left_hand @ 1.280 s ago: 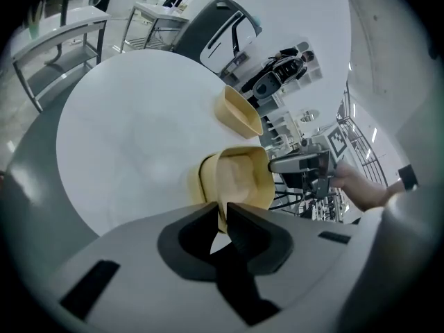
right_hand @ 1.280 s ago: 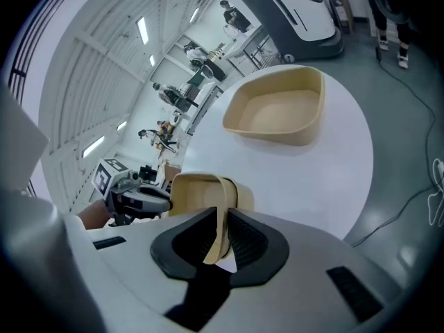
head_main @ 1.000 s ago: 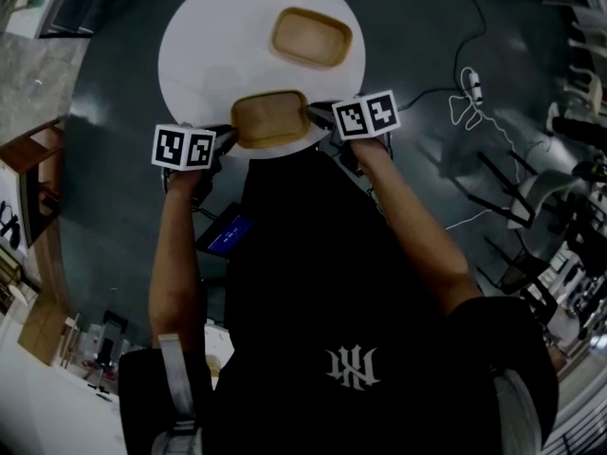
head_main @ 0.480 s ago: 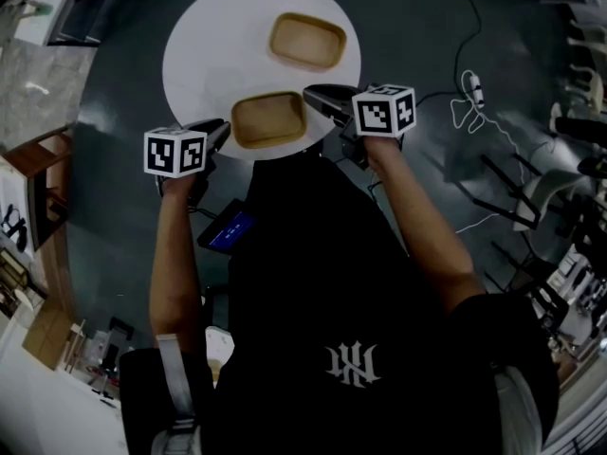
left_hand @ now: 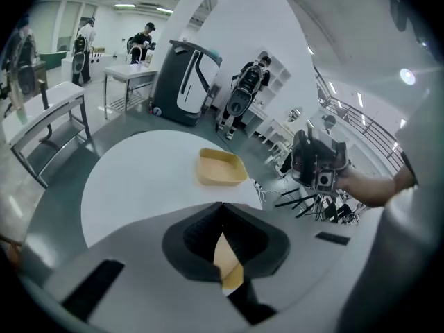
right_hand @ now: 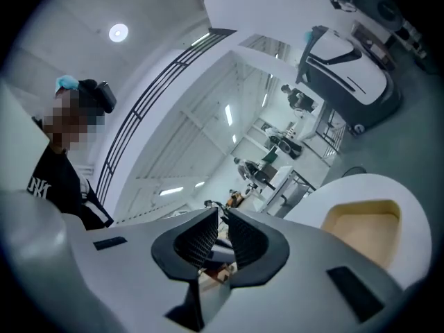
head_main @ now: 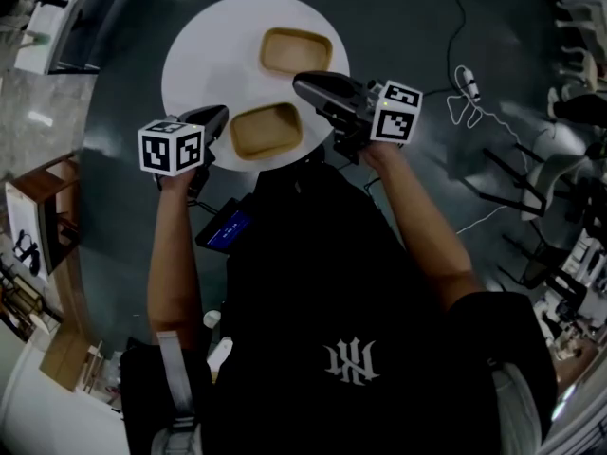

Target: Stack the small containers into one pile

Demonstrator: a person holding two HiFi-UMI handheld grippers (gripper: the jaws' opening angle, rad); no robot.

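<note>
Two shallow wooden containers lie apart on the round white table [head_main: 199,45]: the far one [head_main: 296,51] and the near one [head_main: 266,129] by the table's front edge. My left gripper [head_main: 216,117] sits just left of the near container, shut and empty; a tan sliver of that container shows under its jaws [left_hand: 222,210]. In the left gripper view the far container [left_hand: 220,166] lies ahead. My right gripper [head_main: 302,83] hovers between the two containers, pointing left. Its jaws [right_hand: 223,220] are closing with only a narrow gap and nothing in it. A container [right_hand: 364,234] shows at its lower right.
Dark floor surrounds the table. A white cable [head_main: 465,102] lies on it to the right, with chairs [head_main: 531,197] beyond. A small lit screen [head_main: 228,227] sits below the left hand. A large grey and white machine [left_hand: 184,82] and several people stand behind the table.
Both grippers have drawn back from the ends of the near container, which stays on the table. The left jaws have shut. The right gripper has risen and swung left over the table.
</note>
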